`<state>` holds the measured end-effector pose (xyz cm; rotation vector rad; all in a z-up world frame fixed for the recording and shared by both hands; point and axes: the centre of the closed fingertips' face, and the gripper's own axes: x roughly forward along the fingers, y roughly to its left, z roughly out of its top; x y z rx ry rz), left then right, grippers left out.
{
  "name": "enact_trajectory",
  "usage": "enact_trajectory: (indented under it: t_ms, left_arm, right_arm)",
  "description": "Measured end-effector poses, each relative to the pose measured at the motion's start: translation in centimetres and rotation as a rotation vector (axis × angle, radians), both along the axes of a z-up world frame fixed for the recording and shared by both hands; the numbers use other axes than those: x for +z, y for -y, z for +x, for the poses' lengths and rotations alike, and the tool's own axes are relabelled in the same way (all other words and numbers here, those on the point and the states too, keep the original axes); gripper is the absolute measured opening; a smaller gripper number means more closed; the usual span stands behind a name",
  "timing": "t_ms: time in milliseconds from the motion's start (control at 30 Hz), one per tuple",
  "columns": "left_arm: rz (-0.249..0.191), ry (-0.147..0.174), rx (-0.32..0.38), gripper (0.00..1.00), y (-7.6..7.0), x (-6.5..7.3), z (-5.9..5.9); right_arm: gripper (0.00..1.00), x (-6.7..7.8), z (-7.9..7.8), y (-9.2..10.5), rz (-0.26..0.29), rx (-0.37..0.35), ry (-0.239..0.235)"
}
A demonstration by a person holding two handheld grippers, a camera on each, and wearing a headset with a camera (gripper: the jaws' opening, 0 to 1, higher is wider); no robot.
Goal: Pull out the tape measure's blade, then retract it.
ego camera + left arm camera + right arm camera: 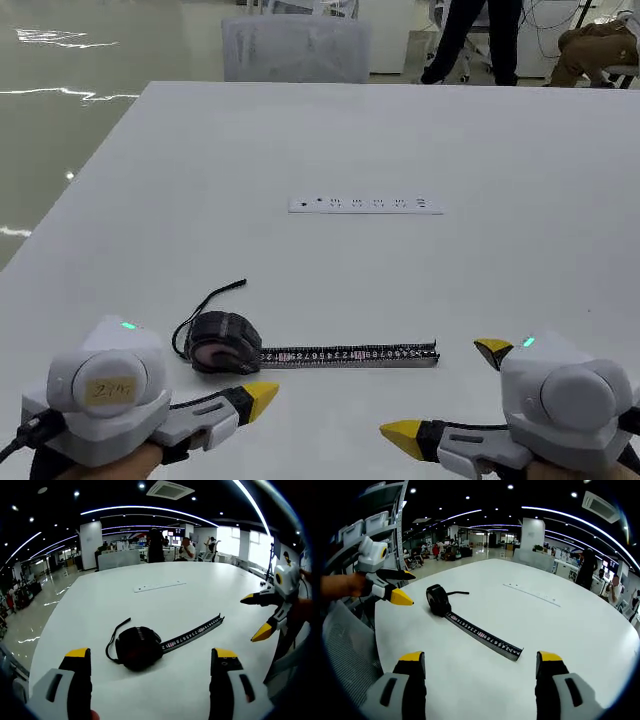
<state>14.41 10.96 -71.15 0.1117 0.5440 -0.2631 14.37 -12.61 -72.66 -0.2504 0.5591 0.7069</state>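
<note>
Tape measure (pixel 222 343) lies near the front edge of the white table (pixel 300 150), just ahead of the two grippers and between them. Nearest the person, the left gripper (pixel 406 586) hovers at the lower left of the head view, its yellow-tipped jaws spread wide and holding nothing. One tip is close to the black case but apart from it. The right gripper (pixel 446 390) hangs at the lower right with its jaws also spread wide and empty, the upper tip just beyond the blade's free end and not touching it.

The blade (pixel 350 355) is pulled out and lies flat on the tabletop. It runs from the case on the left straight toward the right gripper, with the numbers facing up. A thin black strap (pixel 205 300) loops from the back of the case toward the table's middle.

Beyond the blade the tabletop is bare up to a flat white strip with dark marks (pixel 365 205), which lies well apart from the tape measure. Past that, more open surface reaches the far edge. The table's left edge slants away beside the glossy floor (pixel 60 110). A grey mesh chair (pixel 295 48) stands at the far edge, and people (pixel 480 35) are further off in the room.
</note>
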Motion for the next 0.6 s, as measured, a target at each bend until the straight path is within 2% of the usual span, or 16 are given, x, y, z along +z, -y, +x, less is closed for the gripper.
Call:
enact_trajectory:
  t_ms: [100, 300, 500, 600]
  left_arm:
    - [-0.001, -0.003, 0.02, 0.97, -0.2, -0.2, 0.2]
    - [0.009, -0.005, 0.045, 0.98, -0.4, -0.7, 0.5]
    - [0.007, 0.002, 0.074, 0.96, -0.2, -0.5, 0.9]
    - [0.004, -0.005, 0.089, 0.95, 0.1, -0.7, 1.0]
  right_arm:
    - [0.91, 0.4, -0.3, -0.2, 0.003, 0.018, -0.002]
    - [0.88, 0.0, -0.1, 0.2, 0.001, 0.029, -0.016]
    - [0.84, -0.3, -0.2, 0.3, -0.024, 0.08, -0.017]
    - [0.82, -0.6, -0.1, 0.4, -0.029, 0.097, -0.017]
